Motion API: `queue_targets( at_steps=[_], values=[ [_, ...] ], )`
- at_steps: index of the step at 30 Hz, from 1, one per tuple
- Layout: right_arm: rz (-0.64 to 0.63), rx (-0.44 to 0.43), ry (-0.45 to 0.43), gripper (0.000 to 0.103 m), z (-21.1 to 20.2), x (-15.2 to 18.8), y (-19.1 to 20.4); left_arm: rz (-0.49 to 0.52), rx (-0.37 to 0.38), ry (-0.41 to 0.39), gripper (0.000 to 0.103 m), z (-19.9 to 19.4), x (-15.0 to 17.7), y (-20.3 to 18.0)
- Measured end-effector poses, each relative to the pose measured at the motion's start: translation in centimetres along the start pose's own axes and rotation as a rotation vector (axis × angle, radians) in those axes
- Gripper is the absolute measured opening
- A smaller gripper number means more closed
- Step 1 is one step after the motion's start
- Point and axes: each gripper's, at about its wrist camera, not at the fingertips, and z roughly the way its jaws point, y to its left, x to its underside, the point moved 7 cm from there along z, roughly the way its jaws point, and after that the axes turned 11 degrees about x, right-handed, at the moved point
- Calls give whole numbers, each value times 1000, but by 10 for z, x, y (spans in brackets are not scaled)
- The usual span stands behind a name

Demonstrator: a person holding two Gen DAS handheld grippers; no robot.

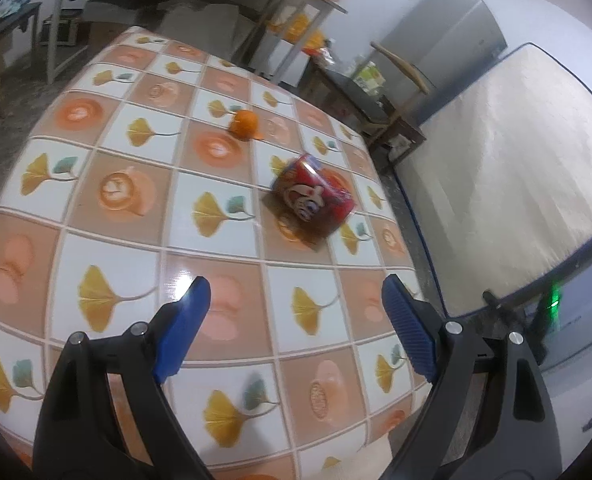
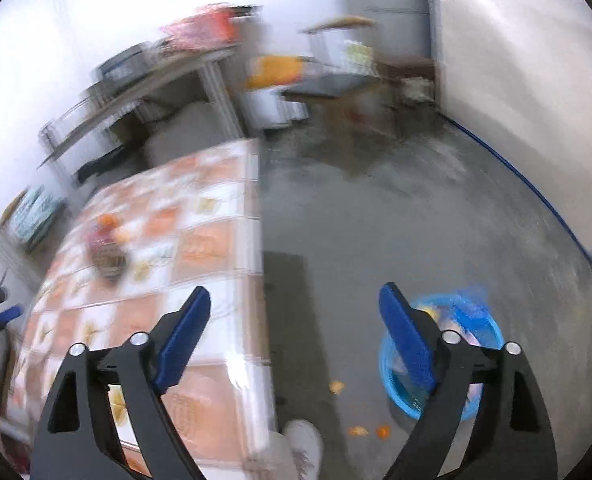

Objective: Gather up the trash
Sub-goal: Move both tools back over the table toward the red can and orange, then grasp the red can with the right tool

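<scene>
while the left gripper (image 1: 296, 300) is held wide and empty, the red can (image 1: 313, 196) lies just ahead, tilted. the right gripper (image 2: 296, 300) is spread empty, farther off.

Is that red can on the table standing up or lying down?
Lying down. The red can rests on its side on the tiled table, its printed side facing up, crumpled-looking.

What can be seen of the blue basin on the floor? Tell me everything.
The blue basin is a round, plastic-looking tub standing upright on the grey floor, apart from the table. It holds blurred yellowish and pale scraps. Orange bits lie on the floor beside it. The right hand-held gripper partly hides it.
</scene>
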Motion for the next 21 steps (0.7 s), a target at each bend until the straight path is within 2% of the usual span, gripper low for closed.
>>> queue_targets(
  at_steps=[7,10,12,15,18,21],
  values=[
    [-331,-198,42,85,38,-16,170,-54,-52,-8,85,-14,-1,23],
    [-417,-228,63,85,59,-23,224,-55,-59,-10,86,-19,-3,28],
    [-442,-259,110,85,76,-23,249,-55,-64,-14,87,-20,-6,31],
    [-489,-258,188,85,105,-26,278,-58,-66,-16,87,-21,-15,36],
    [-481,-281,256,85,125,-29,290,-58,-66,-14,87,-17,-25,40],
    [-502,-292,284,85,139,-28,302,-54,-68,-10,87,-8,-39,45]
  ],
)
